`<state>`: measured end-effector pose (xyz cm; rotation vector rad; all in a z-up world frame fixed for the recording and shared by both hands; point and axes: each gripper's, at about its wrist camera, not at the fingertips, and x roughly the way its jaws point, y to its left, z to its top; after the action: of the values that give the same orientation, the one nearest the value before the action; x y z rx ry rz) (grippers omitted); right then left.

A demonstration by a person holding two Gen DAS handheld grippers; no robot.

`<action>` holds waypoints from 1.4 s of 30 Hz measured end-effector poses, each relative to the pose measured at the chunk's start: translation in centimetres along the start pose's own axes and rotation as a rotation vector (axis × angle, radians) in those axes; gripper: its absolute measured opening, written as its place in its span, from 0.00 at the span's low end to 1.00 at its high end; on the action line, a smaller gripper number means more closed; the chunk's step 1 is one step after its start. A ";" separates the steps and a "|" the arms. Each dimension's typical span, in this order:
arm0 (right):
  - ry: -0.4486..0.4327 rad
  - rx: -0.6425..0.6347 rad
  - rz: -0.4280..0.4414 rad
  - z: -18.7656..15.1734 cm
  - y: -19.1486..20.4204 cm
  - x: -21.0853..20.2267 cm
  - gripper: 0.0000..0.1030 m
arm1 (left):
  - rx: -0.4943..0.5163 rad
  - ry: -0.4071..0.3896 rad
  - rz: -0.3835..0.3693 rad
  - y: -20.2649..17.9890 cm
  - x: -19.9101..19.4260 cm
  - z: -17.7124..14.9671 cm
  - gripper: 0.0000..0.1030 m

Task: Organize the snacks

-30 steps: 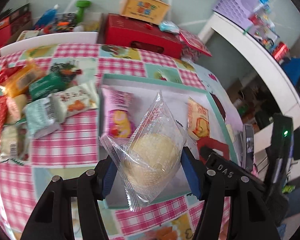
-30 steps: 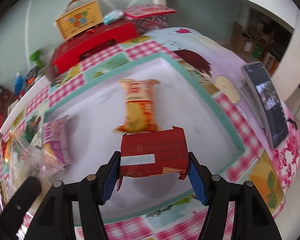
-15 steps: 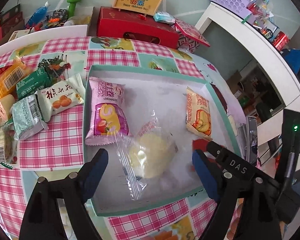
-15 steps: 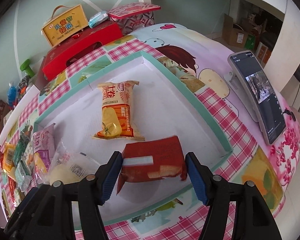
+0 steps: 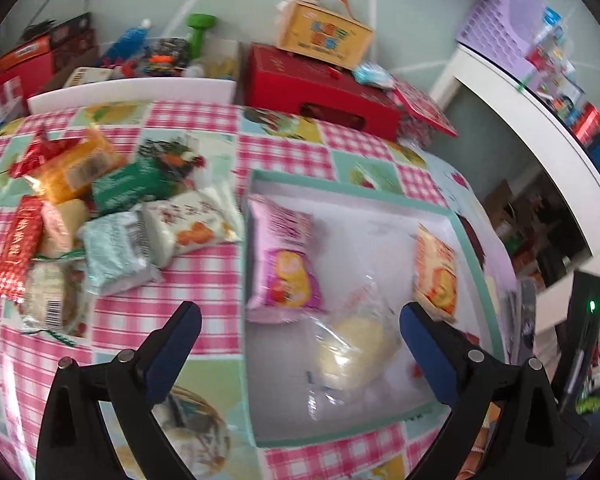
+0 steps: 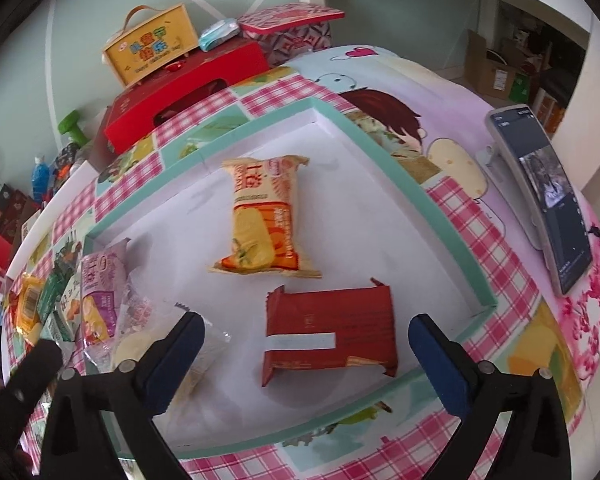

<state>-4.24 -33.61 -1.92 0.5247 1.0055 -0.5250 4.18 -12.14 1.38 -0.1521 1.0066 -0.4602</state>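
A white tray with a teal rim (image 5: 466, 240) (image 6: 380, 148) lies on the checked tablecloth. In it lie a pink snack pack (image 5: 286, 266) (image 6: 96, 300), a clear-wrapped round cake (image 5: 354, 344) (image 6: 134, 344), an orange-yellow pack (image 5: 436, 272) (image 6: 264, 220) and a red pack (image 6: 328, 330). My left gripper (image 5: 300, 344) is open and empty above the tray's near left part. My right gripper (image 6: 306, 356) is open and empty just above the red pack. A pile of loose snack packs (image 5: 112, 216) lies on the cloth left of the tray.
A red box (image 5: 320, 92) (image 6: 184, 92) with a yellow carton (image 5: 324, 36) (image 6: 148, 46) on it stands behind the tray. A phone on a stand (image 6: 544, 204) is at the table's right edge. A white shelf (image 5: 540, 132) stands to the right.
My left gripper let go of the clear-wrapped cake into the tray and drew back left. My right gripper let go of the red pack into the tray and opened wide.
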 end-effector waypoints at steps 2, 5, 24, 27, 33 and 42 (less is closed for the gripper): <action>0.000 -0.006 0.004 0.0 0.2 0.1 1.00 | -0.010 -0.013 0.025 0.6 -0.1 0.2 0.98; 0.001 -0.009 0.009 -0.1 0.3 0.2 1.00 | -0.008 -0.028 0.073 1.1 -0.2 0.4 0.99; -0.060 -0.029 0.026 0.3 1.6 -1.4 1.00 | 0.062 0.058 0.210 2.4 0.5 1.5 0.99; -0.054 -0.052 0.036 0.1 2.6 -1.5 1.00 | 0.043 0.078 0.236 3.9 0.3 2.4 0.99; -0.064 -0.110 0.086 0.0 5.7 -2.0 1.00 | -0.048 0.086 0.277 8.0 -0.7 3.9 0.99; -0.075 -0.253 0.200 -0.6 11.6 -2.9 1.00 | -0.208 0.071 0.308 14.6 -2.9 4.2 0.99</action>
<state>1.44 -23.92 2.31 0.3712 0.9198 -0.2328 10.77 1.80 1.07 -0.1644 1.1249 -0.0802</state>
